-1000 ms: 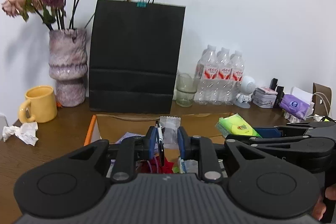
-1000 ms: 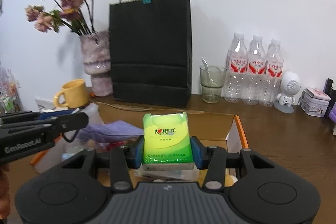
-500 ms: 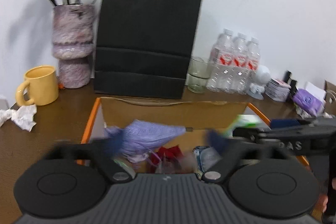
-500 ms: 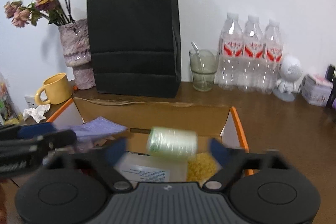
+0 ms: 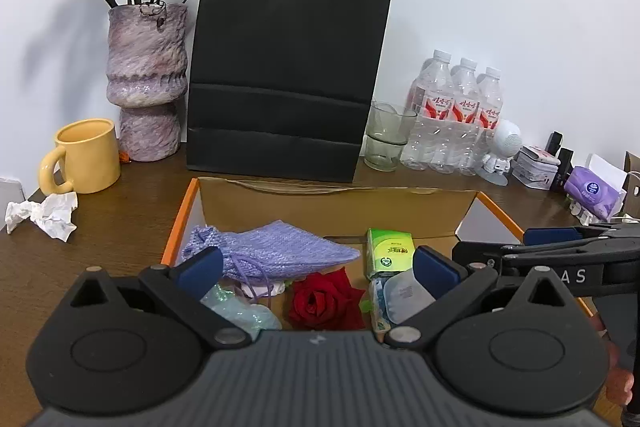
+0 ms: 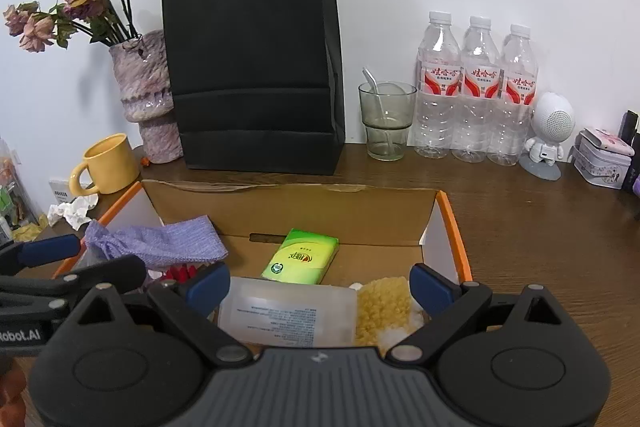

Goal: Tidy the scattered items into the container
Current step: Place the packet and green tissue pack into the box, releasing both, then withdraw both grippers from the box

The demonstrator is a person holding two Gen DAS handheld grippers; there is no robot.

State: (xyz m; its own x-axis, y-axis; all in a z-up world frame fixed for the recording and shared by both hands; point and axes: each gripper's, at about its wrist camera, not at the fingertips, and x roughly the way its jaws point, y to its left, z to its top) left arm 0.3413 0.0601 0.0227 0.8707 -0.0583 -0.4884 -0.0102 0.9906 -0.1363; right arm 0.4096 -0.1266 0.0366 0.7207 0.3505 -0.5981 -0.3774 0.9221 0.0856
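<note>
Left wrist view is showing our left tongs [image 5: 318, 265] hovering spread wide and empty over the cardboard box [image 5: 340, 201], which is sitting on the wooden counter [image 5: 120, 211]; our right tongs [image 6: 320, 285] are likewise standing wide apart with nothing between the pads. Inside the box we are seeing a green tissue pack [image 6: 301, 256] lying flat on the bottom beyond the right tongs, its long axis running slightly askew toward the far wall, a knitted lilac pouch [image 5: 272, 249] with a drawstring slumping against the left wall, a red fabric rose [image 5: 322, 301], a translucent plastic case [image 6: 288, 311] with a printed label, and a nubbly yellow sponge [image 6: 382, 307]. The relation we are judging matters next is sideways: a crumpled white tissue [image 5: 44, 215] is lying loose on the counter left of the box, beside the glossy yellow mug [image 5: 86, 157], so it is lying off to the left of the left tongs and that hand looks nearer. It is soft, light and irregular, so it should crush easily under the pads. Against the wall are standing a matte black paper bag [image 5: 288, 67], a rough mauve vase [image 5: 148, 83] and 3 clear ribbed bottles [image 6: 476, 87].
</note>
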